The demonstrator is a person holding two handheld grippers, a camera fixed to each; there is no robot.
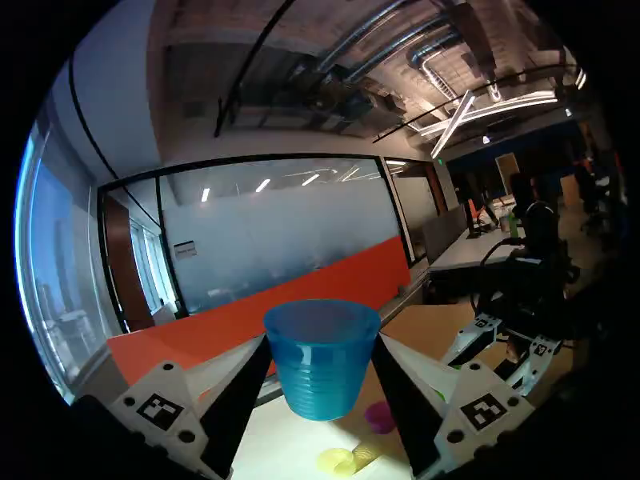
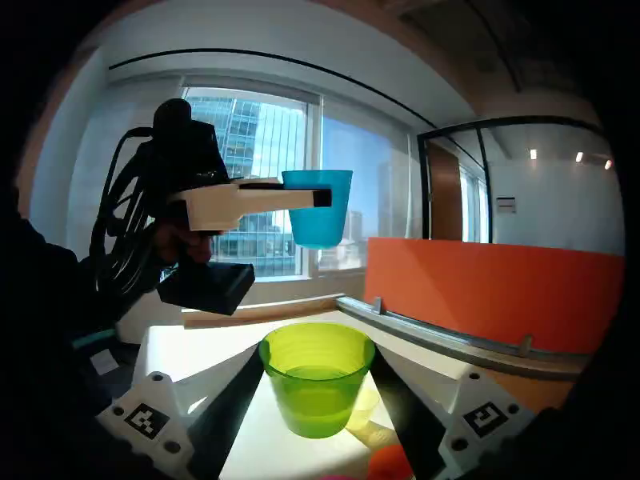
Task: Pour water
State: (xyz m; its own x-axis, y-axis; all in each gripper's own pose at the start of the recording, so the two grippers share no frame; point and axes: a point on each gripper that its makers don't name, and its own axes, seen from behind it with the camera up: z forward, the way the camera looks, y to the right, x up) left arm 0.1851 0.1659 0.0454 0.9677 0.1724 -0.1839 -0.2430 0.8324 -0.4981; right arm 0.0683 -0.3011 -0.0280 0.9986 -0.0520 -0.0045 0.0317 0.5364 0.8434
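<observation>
My left gripper [image 1: 322, 352] is shut on a ribbed blue cup [image 1: 322, 364], which it holds upright and high above the table. In the right gripper view that same left gripper [image 2: 316, 194], held by a hand, carries the blue cup [image 2: 320, 206] up against the window. My right gripper [image 2: 318, 370] is shut on a translucent green cup [image 2: 318, 388], upright and lower, with some liquid in its bottom part. The right gripper [image 1: 512, 346] also appears low at the right of the left gripper view.
A white table [image 2: 264, 448] lies below both cups. On it are a yellow cup [image 1: 344, 460], a magenta piece [image 1: 380, 416] and an orange object [image 2: 392, 464]. An orange partition [image 2: 496, 284] runs along the table's far edge, with windows behind.
</observation>
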